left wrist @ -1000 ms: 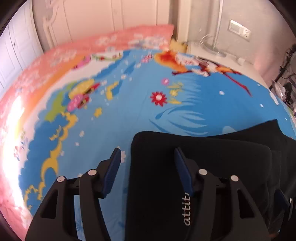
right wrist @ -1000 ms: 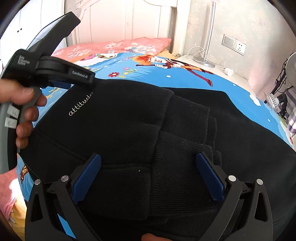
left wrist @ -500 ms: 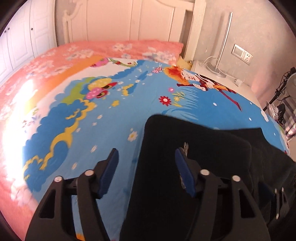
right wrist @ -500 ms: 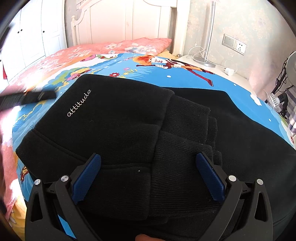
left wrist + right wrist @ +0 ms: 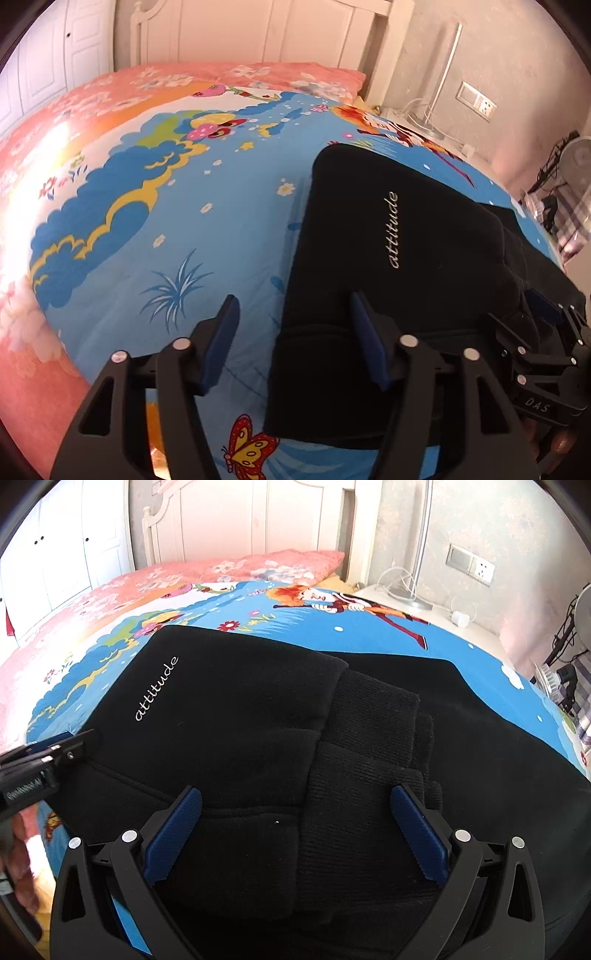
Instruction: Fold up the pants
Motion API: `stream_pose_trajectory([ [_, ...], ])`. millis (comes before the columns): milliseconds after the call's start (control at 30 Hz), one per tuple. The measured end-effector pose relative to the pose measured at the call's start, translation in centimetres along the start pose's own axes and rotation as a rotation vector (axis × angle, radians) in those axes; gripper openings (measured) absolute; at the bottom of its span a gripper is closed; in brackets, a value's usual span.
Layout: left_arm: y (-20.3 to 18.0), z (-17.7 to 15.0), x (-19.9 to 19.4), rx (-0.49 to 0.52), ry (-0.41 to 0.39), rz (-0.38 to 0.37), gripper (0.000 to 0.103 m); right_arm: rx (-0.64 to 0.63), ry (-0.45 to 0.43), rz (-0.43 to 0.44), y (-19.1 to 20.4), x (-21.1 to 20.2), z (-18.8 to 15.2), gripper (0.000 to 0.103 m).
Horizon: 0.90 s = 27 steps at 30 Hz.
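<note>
Nearest to us in the left wrist view, our left claw (image 5: 293, 338) hangs over the left edge of the black pants (image 5: 399, 280); its jaws are opening, with one blue pad above the bedsheet (image 5: 177, 229) and the other above the black cloth, neither pressing on it. At the lower right of that view we see the black frame of our other tool. In the right wrist view, our right claw (image 5: 295, 829) stands with its jaws wide apart over the near part of the folded pants (image 5: 236, 716), the blue pads clear of the fabric as far as we can tell, gripping nothing. The pants lie folded in layers on the bed, with ribbed cuffs (image 5: 373, 720) stacked to the right and the white word "attitude" (image 5: 157, 688) on the top layer to the left. At the left edge of that view we see part of the left tool and a few fingers (image 5: 22, 878) around its handle. Beyond the pants spreads the blue cartoon-printed sheet, then a pink floral pillow (image 5: 280, 563) at the white headboard (image 5: 221, 520). Farther right stand a slim floor lamp (image 5: 419, 550) and a wall socket (image 5: 471, 565).
</note>
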<state>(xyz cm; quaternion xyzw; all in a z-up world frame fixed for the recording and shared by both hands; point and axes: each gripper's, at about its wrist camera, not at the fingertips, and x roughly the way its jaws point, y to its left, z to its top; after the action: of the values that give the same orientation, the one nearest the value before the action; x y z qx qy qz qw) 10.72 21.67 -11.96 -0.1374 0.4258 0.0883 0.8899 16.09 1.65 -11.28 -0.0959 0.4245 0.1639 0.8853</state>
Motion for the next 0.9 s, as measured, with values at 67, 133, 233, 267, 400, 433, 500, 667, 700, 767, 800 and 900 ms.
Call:
stream_pose_trajectory([
  [67,0.1,0.0,0.0,0.003,-0.007,0.002,0.067,0.012,-0.035,-0.039,-0.3,-1.4,0.8,0.090],
  [133,-0.1,-0.1,-0.1,0.017,-0.017,0.016,0.068,-0.008,-0.068,-0.045,-0.1,-2.3,1.7,0.087],
  [233,0.4,-0.1,0.1,-0.012,-0.014,0.005,0.072,0.011,-0.066,-0.034,-0.6,-2.2,3.0,0.079],
  [267,0.7,0.0,0.2,-0.027,-0.011,-0.006,0.073,0.007,-0.063,-0.049,-0.7,-1.9,3.4,0.072],
  [400,0.7,-0.1,0.1,-0.032,-0.017,-0.006,0.073,0.009,-0.062,-0.050,-1.3,-0.2,5.1,0.077],
  [433,0.5,-0.1,0.0,-0.018,-0.025,0.006,0.073,0.020,-0.058,-0.048,-1.5,0.2,5.6,0.080],
  [500,0.3,-0.3,-0.1,-0.009,-0.037,0.016,0.073,0.029,-0.054,-0.056,-2.1,0.8,6.0,0.081],
  [667,0.3,-0.5,-0.2,0.005,-0.057,0.012,0.073,0.001,-0.005,-0.096,-2.4,3.5,6.8,0.084],
  [700,0.3,-0.6,-0.4,0.016,-0.061,0.014,0.073,-0.004,0.009,-0.097,-2.5,4.1,6.8,0.088],
  [767,0.3,-0.6,-1.0,0.024,-0.064,0.003,0.073,-0.001,0.024,-0.093,-2.7,4.9,6.4,0.088],
  [800,0.5,-0.6,-1.5,0.018,-0.063,-0.010,0.073,0.001,0.026,-0.093,-2.9,5.1,6.2,0.087],
  [900,0.5,-0.9,-2.9,0.040,-0.077,-0.028,0.073,-0.018,0.013,-0.105,-2.6,5.1,6.0,0.084],
])
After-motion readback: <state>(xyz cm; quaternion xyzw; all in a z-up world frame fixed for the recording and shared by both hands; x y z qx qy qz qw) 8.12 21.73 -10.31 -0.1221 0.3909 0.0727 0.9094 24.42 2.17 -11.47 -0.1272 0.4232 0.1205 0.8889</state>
